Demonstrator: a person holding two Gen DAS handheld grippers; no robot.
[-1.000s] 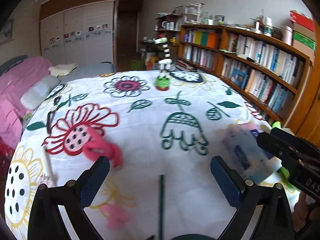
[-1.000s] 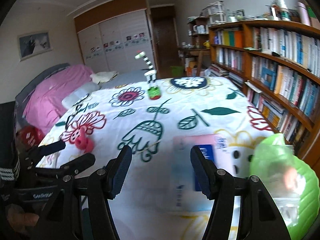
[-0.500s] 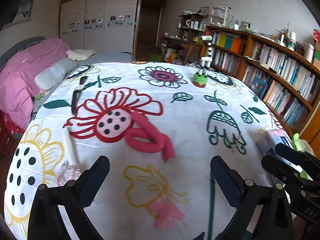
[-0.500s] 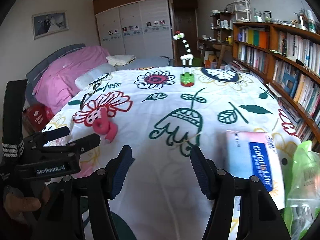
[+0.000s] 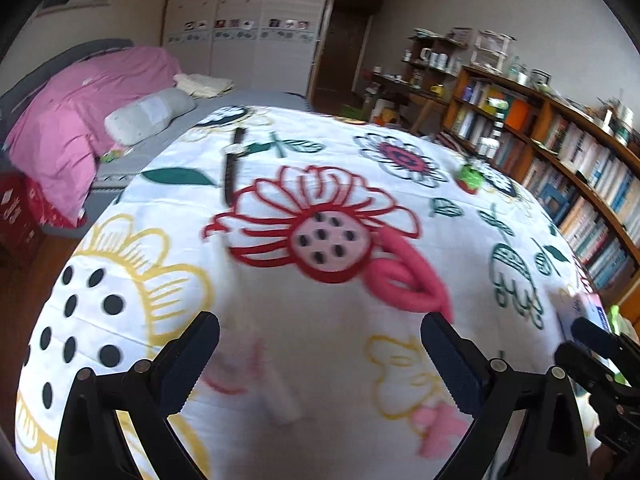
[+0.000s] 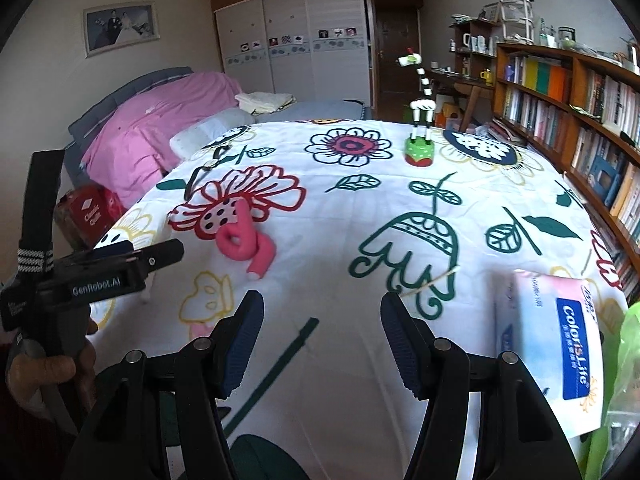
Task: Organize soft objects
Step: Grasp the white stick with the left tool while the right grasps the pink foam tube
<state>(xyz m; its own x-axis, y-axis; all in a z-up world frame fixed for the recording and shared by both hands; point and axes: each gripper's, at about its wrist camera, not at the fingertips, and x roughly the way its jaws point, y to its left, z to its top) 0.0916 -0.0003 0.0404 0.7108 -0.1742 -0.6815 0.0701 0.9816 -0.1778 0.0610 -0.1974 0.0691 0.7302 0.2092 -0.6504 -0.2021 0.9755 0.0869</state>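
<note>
A pink soft foam tube, twisted into a loop [image 5: 404, 276] [image 6: 244, 242], lies on the flower-print tablecloth [image 5: 320, 340] [image 6: 352, 248]. My left gripper [image 5: 320, 360] is open and empty, above the cloth to the left of the tube; a blurred pale stick-like thing [image 5: 276, 384] lies between its fingers. The left gripper shows from the side in the right wrist view [image 6: 136, 258]. My right gripper [image 6: 322, 340] is open and empty over the near cloth. A soft tissue pack [image 6: 548, 356] [image 5: 584, 312] lies at the right.
A striped toy giraffe on a green base [image 6: 420, 136] stands at the far side. A black wristwatch [image 5: 232, 160] lies far left. A green plastic bag [image 6: 620, 380] sits at the right edge. A bookshelf [image 6: 580, 120] lines the right; a bed [image 5: 80, 120] stands on the left.
My left gripper has swung left, so the pink tube now sits to its right and the pale stick lies between its fingers. The right gripper has barely moved.
</note>
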